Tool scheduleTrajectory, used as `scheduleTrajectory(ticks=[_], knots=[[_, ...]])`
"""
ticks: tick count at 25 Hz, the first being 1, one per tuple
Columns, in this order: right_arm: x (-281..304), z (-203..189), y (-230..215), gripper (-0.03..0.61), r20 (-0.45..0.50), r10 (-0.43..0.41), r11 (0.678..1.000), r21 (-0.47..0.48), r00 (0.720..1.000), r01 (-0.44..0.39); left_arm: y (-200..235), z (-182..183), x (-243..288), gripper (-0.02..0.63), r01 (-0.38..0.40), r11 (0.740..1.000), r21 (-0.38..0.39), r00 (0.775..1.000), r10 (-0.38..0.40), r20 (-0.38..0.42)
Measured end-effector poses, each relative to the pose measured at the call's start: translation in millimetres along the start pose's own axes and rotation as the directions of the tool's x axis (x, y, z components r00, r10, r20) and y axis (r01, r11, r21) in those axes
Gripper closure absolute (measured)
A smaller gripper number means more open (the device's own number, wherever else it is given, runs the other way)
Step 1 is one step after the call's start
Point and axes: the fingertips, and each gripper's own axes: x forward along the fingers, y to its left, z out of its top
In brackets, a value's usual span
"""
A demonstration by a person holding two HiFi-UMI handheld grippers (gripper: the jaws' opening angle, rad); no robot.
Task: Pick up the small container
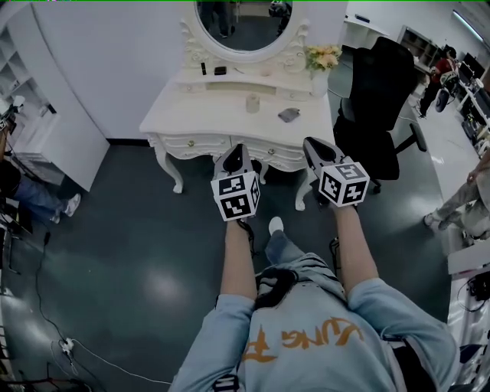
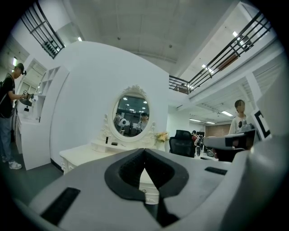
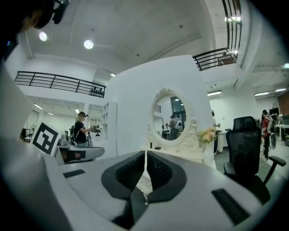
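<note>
The small container (image 1: pixel 252 103), a pale upright cylinder, stands near the middle of the white dressing table (image 1: pixel 207 116) under its oval mirror (image 1: pixel 241 23). Both grippers are held out level over the dark floor, just short of the table's front edge. My left gripper (image 1: pixel 236 154) points at the table's drawers; its jaws meet at the tips with nothing between them (image 2: pixel 144 152). To its right, my right gripper (image 1: pixel 315 145) is likewise shut and empty (image 3: pixel 145 154). In neither gripper view can I make out the container. The container is well beyond both grippers.
A grey flat object (image 1: pixel 288 115) lies on the table right of the container, and a vase of flowers (image 1: pixel 321 63) stands at its back right corner. A black office chair (image 1: pixel 379 107) is close on the right. White shelving (image 1: pixel 46 115) stands left. People stand at the room's edges.
</note>
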Motion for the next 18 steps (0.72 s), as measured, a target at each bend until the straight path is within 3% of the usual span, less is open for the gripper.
scheduleTrajectory(ticks=[6, 18], knots=[[30, -3, -14, 0.545, 0.006, 0.021, 0.999, 0.026, 1.0, -0.021, 2, 0, 24, 0.592, 0.002, 1.0, 0.024, 1.0, -0.002, 0.002], [107, -64, -58, 0.545, -0.086, 0.056, 0.992, 0.113, 0.995, -0.046, 34, -61, 96, 0.592, -0.066, 0.998, -0.013, 0.991, 0.064, -0.116]])
